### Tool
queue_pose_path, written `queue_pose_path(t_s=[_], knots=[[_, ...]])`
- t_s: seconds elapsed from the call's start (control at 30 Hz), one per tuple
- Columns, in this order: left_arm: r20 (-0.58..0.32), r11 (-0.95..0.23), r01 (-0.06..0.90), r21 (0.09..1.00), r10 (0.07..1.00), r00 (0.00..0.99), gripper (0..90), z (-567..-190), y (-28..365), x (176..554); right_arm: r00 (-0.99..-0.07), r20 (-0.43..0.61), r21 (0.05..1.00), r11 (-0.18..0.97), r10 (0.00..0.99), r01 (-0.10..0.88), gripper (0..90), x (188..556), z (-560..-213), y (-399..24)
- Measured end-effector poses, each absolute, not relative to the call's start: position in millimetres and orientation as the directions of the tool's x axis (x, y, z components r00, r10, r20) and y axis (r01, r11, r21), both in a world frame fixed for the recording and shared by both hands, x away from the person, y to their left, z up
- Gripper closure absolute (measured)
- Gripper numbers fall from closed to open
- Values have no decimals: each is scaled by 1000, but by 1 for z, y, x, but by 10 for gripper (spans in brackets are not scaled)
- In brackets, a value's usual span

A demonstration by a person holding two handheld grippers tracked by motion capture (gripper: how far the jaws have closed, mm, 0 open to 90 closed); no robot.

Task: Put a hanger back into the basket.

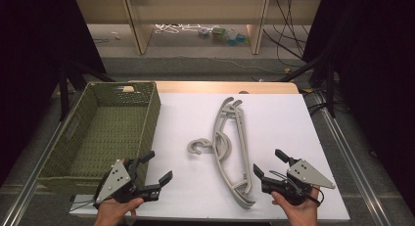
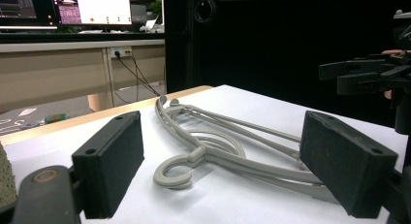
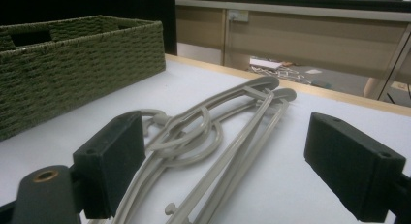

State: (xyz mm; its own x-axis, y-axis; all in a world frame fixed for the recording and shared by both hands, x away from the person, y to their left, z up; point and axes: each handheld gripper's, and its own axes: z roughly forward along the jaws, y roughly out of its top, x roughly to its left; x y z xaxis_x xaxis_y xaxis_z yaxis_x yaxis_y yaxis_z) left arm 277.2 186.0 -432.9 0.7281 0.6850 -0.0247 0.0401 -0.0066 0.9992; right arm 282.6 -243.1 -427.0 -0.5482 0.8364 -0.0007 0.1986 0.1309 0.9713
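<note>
The left hand-held gripper (image 1: 155, 166) sits at the near left of the surface (image 1: 284, 118), just in front of the basket's near right corner; jaws spread wide, nothing between the pads, pointing up and to the right toward the hangers. The right hand-held gripper (image 1: 268, 163) sits at the near right, jaws likewise wide and empty, pointing up-left; its nearer jaw tip is just beside the lower end of the hangers, w/o visible contact. Each unit is held by a hand at the near edge of the surface. Between the two units lie the grey hangers (image 1: 230, 147), stacked flat on the white surface, approx. lengthwise away from the person, hooks (image 1: 196, 147) curling out to the left side at mid-length. In the left gripper view the hangers (image 2: 228, 146) lie flat ahead between the jaws, apart from both pads. The green woven basket (image 1: 147, 119) stands on the left part of the surface, interior bare, well apart from the hangers.
</note>
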Motion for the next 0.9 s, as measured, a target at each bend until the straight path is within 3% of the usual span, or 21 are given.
queue_pose_path(t_s=[0.9], knots=[[-5,-23,29,999,688,726,155,-433,186,279,-604,-26,935,233,796,266,168,297,-426,-226]])
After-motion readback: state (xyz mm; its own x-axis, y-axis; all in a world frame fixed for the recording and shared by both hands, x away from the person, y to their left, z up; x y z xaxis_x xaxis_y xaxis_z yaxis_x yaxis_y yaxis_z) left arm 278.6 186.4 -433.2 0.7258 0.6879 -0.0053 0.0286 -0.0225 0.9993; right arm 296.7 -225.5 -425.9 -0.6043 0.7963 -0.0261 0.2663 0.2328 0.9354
